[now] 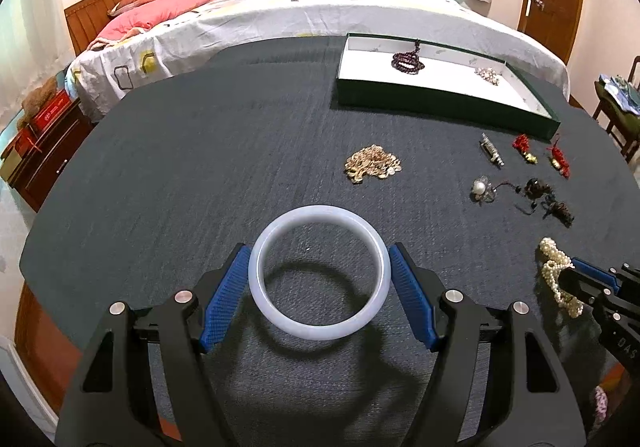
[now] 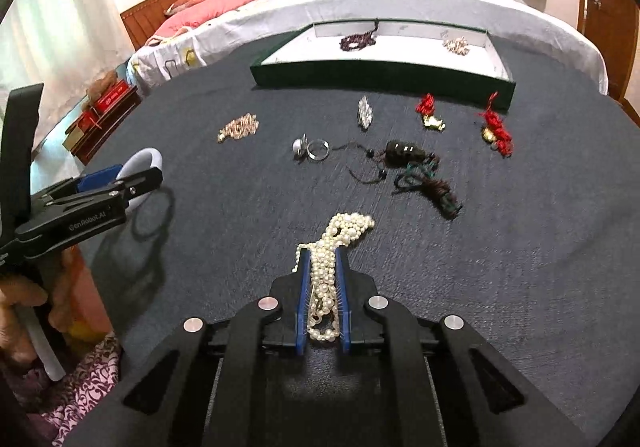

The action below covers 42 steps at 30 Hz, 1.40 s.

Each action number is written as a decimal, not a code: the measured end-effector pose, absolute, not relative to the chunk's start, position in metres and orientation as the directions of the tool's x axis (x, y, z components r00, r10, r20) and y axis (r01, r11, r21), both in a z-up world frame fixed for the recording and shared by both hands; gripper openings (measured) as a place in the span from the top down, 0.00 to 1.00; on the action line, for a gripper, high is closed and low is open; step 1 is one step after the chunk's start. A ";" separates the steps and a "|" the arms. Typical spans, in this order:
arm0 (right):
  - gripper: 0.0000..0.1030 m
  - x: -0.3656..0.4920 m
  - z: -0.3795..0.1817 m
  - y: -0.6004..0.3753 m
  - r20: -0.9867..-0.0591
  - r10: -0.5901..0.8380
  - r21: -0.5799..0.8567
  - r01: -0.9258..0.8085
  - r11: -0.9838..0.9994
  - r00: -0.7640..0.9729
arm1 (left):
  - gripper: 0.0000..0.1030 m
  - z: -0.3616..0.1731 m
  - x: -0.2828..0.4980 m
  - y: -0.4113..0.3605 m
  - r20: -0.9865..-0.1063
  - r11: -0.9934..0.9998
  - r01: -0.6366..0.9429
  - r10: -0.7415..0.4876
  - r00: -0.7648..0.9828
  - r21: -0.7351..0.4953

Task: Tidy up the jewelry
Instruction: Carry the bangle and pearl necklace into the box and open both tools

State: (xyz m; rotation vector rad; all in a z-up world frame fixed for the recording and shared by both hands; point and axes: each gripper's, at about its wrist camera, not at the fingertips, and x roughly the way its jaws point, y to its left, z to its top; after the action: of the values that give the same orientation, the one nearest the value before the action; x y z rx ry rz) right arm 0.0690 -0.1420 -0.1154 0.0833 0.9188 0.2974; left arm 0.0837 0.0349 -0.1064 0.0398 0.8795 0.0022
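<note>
My left gripper [image 1: 319, 253] is shut on a white jade bangle [image 1: 280, 321], held by its sides just above the dark tablecloth; its shadow lies below. The bangle also shows in the right wrist view [image 2: 149, 161]. My right gripper [image 2: 323, 253] is shut on a bundled pearl necklace [image 2: 340, 235], whose end sticks out past the fingertips. The pearls show in the left wrist view [image 1: 558, 267]. A green tray with a white inside [image 1: 440, 97] sits at the far side and holds a dark red bead string [image 1: 407, 61] and a small pale piece [image 1: 486, 74].
Loose on the cloth lie a gold chain pile [image 1: 372, 163], a silver clip [image 1: 491, 155], two red tassel charms [image 1: 523, 147], a pearl ring [image 1: 482, 189] and dark cord pieces [image 1: 548, 201]. A bed stands beyond the table. A nightstand [image 1: 44, 151] is at left.
</note>
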 end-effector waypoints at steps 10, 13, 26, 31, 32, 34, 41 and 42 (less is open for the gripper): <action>0.88 0.075 -0.085 -0.155 -0.717 0.281 0.198 -0.200 0.960 0.638 | 0.33 -0.086 0.093 0.021 -0.750 0.999 0.048 -0.045 0.660 -0.017; 0.88 0.081 -0.076 -0.160 -0.698 0.293 0.219 -0.194 0.956 0.654 | 0.33 -0.079 0.101 0.017 -0.744 0.997 0.061 -0.072 0.665 -0.043; 0.88 0.143 -0.032 -0.181 -0.600 0.260 0.205 -0.170 0.964 0.756 | 0.33 -0.040 0.166 -0.024 -0.666 0.986 0.155 -0.160 0.728 -0.067; 0.88 0.181 -0.020 -0.183 -0.571 0.240 0.184 -0.163 0.969 0.785 | 0.33 -0.033 0.208 -0.039 -0.648 0.981 0.175 -0.186 0.738 -0.082; 0.88 0.189 -0.018 -0.183 -0.567 0.239 0.185 -0.162 0.969 0.788 | 0.33 -0.032 0.216 -0.043 -0.645 0.980 0.179 -0.189 0.740 -0.082; 0.88 0.211 -0.016 -0.185 -0.560 0.232 0.179 -0.157 0.971 0.796 | 0.33 -0.032 0.235 -0.051 -0.636 0.979 0.189 -0.190 0.748 -0.070; 0.88 0.272 -0.032 -0.189 -0.580 0.215 0.170 -0.142 0.975 0.785 | 0.33 -0.047 0.287 -0.069 -0.639 0.977 0.211 -0.187 0.746 -0.040; 0.88 0.282 -0.037 -0.190 -0.589 0.219 0.180 -0.138 0.974 0.778 | 0.33 -0.051 0.293 -0.070 -0.643 0.977 0.211 -0.182 0.744 -0.033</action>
State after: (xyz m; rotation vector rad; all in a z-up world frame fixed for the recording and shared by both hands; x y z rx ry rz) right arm 0.2822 -0.1900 -0.0369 0.1299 0.6522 0.1936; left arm 0.2929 -0.0704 -0.0508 0.0432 0.7000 -0.2154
